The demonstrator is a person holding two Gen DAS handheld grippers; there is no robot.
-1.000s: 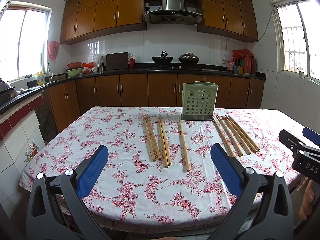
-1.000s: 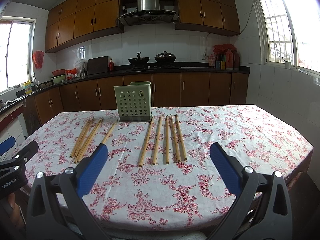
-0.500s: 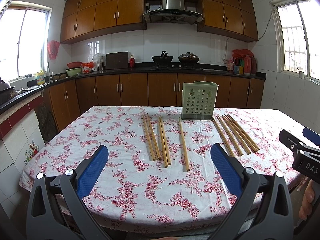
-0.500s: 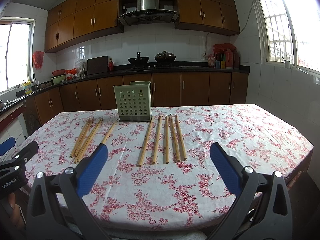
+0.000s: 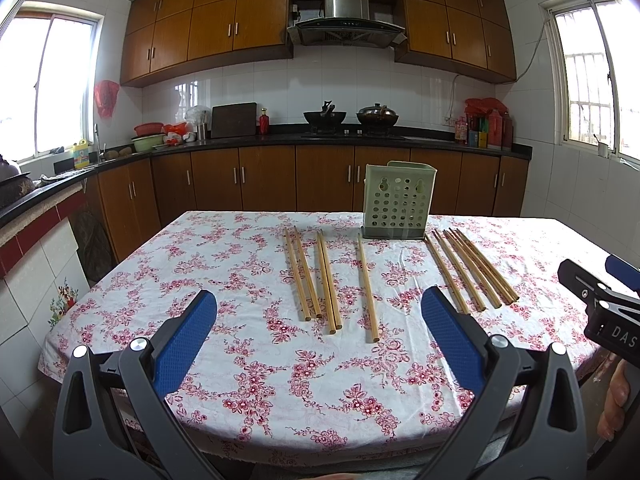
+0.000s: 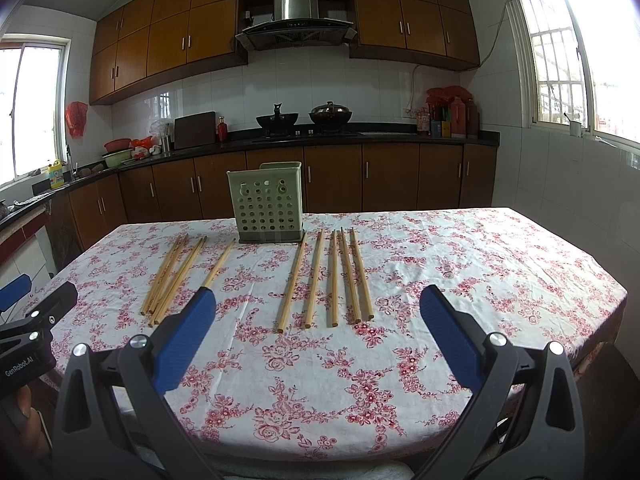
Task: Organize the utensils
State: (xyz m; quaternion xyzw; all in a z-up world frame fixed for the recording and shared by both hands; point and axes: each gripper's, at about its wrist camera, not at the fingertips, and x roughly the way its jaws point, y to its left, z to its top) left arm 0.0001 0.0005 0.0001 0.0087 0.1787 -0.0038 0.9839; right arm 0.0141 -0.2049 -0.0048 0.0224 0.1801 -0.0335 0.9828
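Ten chopsticks (image 6: 313, 279), by my rough count, lie flat on the tabletop (image 6: 460, 264) before the green holder (image 6: 265, 203), unmoved over the past second; left tool (image 5: 319, 312) and right tool (image 6: 318, 308) hang spread, empty, so sorting hasn't started.

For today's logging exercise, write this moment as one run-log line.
left gripper: open, empty | right gripper: open, empty | chopsticks: flat on tablecloth, both sides of holder | green holder: upright | step: none grasped

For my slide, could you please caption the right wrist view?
Open right gripper faces ten chopsticks and a green holder on the floral tablecloth.
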